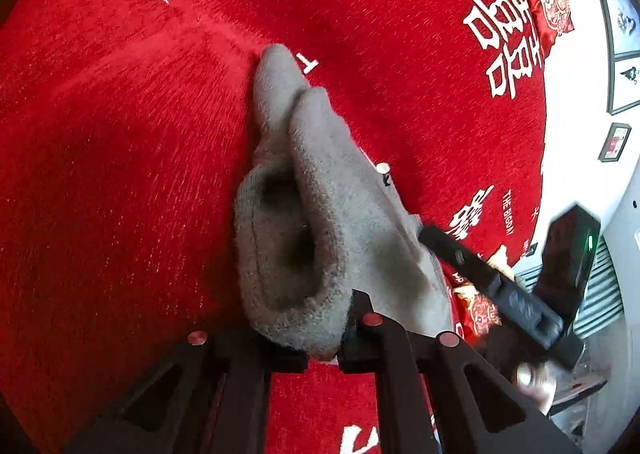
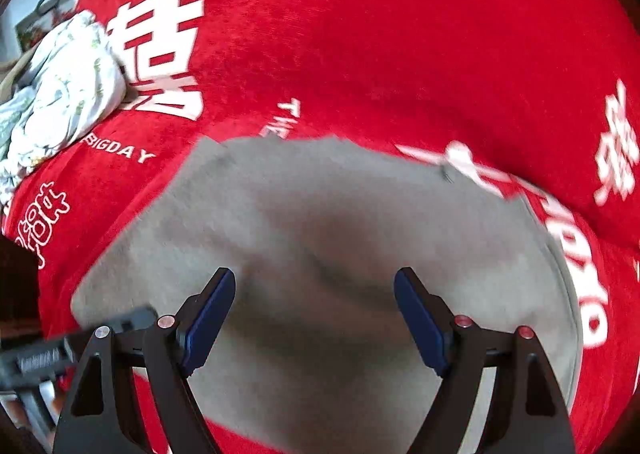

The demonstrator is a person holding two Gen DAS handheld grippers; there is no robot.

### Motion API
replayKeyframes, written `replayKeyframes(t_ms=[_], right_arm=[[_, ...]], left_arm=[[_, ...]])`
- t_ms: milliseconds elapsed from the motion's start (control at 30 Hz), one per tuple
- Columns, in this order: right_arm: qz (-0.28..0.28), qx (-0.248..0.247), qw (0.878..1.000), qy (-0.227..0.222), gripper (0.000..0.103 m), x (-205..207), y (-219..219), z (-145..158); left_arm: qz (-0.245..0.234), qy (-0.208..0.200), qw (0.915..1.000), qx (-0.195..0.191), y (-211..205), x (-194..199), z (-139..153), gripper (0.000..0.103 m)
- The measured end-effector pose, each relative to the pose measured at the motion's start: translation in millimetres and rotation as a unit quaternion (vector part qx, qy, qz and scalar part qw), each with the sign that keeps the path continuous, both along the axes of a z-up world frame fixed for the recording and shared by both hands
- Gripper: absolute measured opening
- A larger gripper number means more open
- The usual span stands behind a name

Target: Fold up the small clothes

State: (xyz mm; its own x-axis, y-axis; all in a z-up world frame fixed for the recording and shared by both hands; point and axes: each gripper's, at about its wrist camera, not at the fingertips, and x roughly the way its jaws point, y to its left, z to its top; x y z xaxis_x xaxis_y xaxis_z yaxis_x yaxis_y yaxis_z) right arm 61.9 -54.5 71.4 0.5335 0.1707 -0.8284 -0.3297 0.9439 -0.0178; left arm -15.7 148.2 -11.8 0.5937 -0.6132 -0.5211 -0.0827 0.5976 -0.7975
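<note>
On the red blanket (image 1: 120,173), a grey garment (image 1: 320,213) is clamped by the left gripper (image 1: 324,350). The right gripper (image 2: 314,318) is held wide open above it, gripping nothing.

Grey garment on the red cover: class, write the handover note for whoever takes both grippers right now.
Left gripper: shut on the grey garment, pinching its near edge, which stands bunched up into a tunnel-like fold.
Right gripper: open, hovering over the garment, holding nothing.
Things: the garment lies on the red cover; a pale printed cloth sits heaped at the cover's far left edge in the right wrist view.
Done: one edge gripped and lifted.
Left: probably grip with the right gripper, carry the edge over, flatten the fold.
</note>
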Motion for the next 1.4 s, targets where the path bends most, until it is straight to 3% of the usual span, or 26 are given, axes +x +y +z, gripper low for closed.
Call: replayKeyframes(t_ms=[100,267,400,500,567,600,633,667,733,900,1067,1400], right_arm=[[0.025,-0.002,1.000,0.011,0.084,23,30,1],[0.043,0.024,0.997,0.064,0.084,65,78,-10],[0.050,0.016,0.993,0.107,0.084,93,123,-31],[0.064,-0.028,0.988,0.139,0.085,108,152,-59],[0.069,-0.090,0.987,0.112,0.076,109,169,-71],[0.075,-0.113,0.986,0.094,0.061,108,173,-72],[0.079,-0.117,0.986,0.083,0.035,108,173,-69],[0.077,-0.112,0.987,0.084,0.027,111,168,-65],[0.078,-0.081,0.989,0.099,0.022,117,155,-59],[0.072,-0.008,0.991,0.113,0.021,123,127,-45],[0.057,0.042,0.989,0.129,0.020,131,114,-35],[0.034,0.124,0.982,0.139,0.017,134,80,-10]], left_arm=[[-0.001,-0.002,1.0000,0.001,-1,1,1,0.011],[0.005,0.000,0.9990,-0.045,10,-1,-4,0.011],[0.007,-0.003,0.9995,-0.029,7,-2,-2,0.010],[0.008,-0.002,0.9998,-0.018,5,-2,-1,0.010],[0.010,-0.003,0.9999,-0.009,4,-1,1,0.010],[0.011,-0.003,0.9999,-0.003,3,0,3,0.010],[0.012,-0.003,0.9999,0.004,2,0,4,0.010],[0.013,-0.003,0.9998,0.013,1,0,6,0.010],[0.013,-0.003,0.9993,0.034,-4,1,10,0.010],[0.013,0.007,0.9939,0.109,-20,6,24,0.010],[0.009,0.014,0.9818,0.189,-35,4,38,0.010],[0.007,0.021,0.9645,0.263,-55,5,58,0.010]])
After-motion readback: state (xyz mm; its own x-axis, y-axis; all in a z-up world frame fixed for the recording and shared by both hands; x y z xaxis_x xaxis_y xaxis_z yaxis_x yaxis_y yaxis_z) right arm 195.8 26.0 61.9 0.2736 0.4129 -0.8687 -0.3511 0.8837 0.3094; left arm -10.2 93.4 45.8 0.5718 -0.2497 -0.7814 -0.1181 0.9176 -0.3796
